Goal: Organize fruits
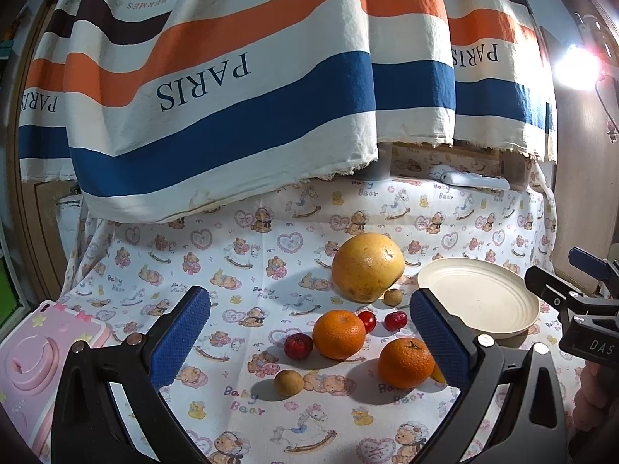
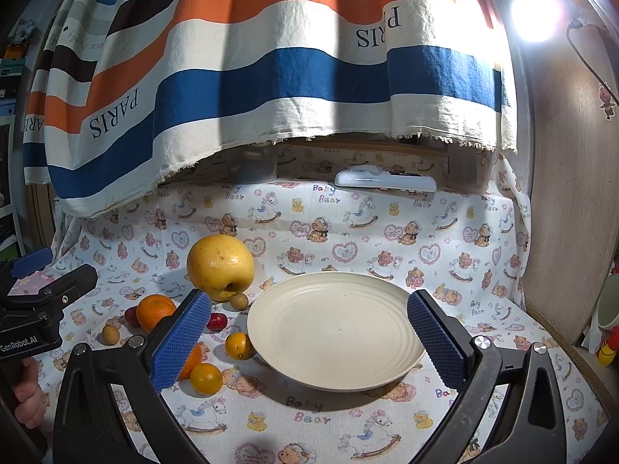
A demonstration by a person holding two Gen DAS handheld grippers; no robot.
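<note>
A cream plate lies empty on the bear-print cloth; it also shows in the left wrist view. Left of it lie a large yellow grapefruit, two oranges, small red fruits, brown longans and two small yellow-orange fruits. My left gripper is open above the fruit cluster. My right gripper is open and empty, with the plate between its fingers.
A striped "PARIS" cloth hangs over the back. A white remote lies at the back edge. A pink box sits at the left. A bright lamp and a wooden panel stand at the right.
</note>
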